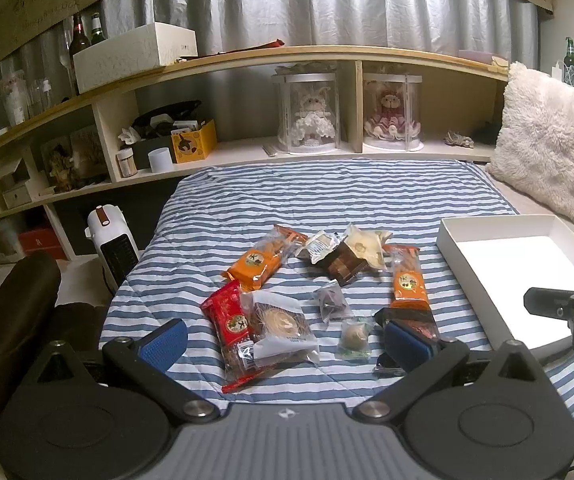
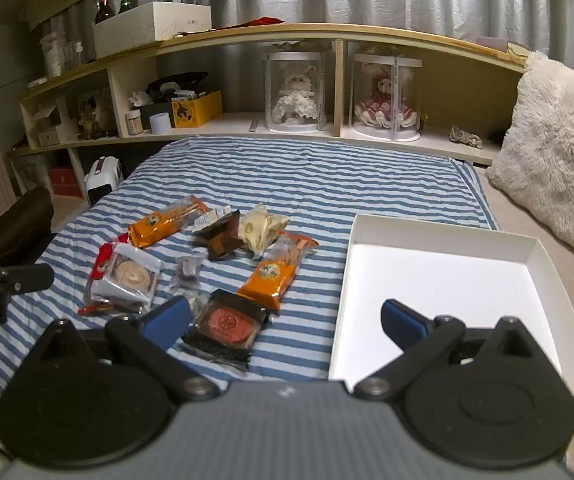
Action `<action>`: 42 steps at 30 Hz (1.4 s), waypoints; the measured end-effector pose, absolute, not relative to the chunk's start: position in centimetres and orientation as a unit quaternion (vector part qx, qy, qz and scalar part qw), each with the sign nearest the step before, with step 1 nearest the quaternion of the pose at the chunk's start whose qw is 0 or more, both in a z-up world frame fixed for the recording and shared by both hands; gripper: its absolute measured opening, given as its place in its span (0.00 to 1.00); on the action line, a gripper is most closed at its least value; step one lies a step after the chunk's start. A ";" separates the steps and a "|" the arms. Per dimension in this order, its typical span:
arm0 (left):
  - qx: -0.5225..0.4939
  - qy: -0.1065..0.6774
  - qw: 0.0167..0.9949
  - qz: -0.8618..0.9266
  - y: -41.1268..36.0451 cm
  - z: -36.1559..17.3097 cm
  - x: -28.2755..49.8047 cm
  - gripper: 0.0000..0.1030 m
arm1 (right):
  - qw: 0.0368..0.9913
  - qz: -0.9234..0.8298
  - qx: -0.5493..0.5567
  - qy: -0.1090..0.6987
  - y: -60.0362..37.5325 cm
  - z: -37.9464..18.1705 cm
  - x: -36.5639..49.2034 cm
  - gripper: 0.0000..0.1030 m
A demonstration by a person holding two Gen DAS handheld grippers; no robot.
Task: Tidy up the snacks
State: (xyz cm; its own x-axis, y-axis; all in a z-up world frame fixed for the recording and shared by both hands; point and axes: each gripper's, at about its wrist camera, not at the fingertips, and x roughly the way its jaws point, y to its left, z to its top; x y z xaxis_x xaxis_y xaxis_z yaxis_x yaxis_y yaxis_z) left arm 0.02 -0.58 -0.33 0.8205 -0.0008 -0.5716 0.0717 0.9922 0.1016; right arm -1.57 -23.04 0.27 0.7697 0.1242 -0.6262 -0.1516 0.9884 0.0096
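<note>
Snacks sit in a loose cluster mid-blanket, on the striped blanket [image 1: 327,200]; none in the white tray [image 2: 543,256] yet. Left to right from my left camera: red packet [image 1: 227,314] lying partly under a clear pack with a round pastry [image 1: 283,326]; orange packet [image 1: 257,264] up behind them; small dark wrapped piece [image 1: 331,301] and a small round sweet [image 1: 353,336] in the middle; brown box-like snack [image 1: 347,260] with a pale wrapped one [image 1: 367,244] leaning on it; second orange packet [image 1: 409,280] lying lengthwise; tray at the far right edge of the blanket. My left gripper [image 1: 287,344] hangs low over the near snacks, jaws wide, nothing between them. My right gripper [image 2: 287,320] is also spread wide and empty; left finger just beside a dark pack with a red round cake [image 2: 227,324], right finger over the tray floor.
</note>
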 end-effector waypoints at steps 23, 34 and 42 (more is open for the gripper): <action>0.056 0.300 0.952 -0.019 -1.4 -0.7 -0.5 1.00 | 0.940 0.076 -0.027 0.332 -23.0 0.3 -1.6 0.99; 0.053 0.301 0.952 -0.021 -1.0 -0.8 -0.1 1.00 | 0.939 0.077 -0.029 0.334 -22.9 0.2 -1.6 0.99; 0.052 0.301 0.952 -0.021 -1.0 -0.8 -0.1 1.00 | 0.938 0.079 -0.030 0.335 -22.8 0.1 -1.7 0.99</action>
State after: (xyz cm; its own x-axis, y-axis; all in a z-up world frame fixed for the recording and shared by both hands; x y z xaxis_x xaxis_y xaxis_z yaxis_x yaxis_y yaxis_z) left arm -0.14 -0.97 -0.78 0.8180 -0.0088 -0.5752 0.0718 0.9936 0.0869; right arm -1.68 -22.81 0.13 0.7628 0.1278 -0.6339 -0.1681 0.9858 -0.0035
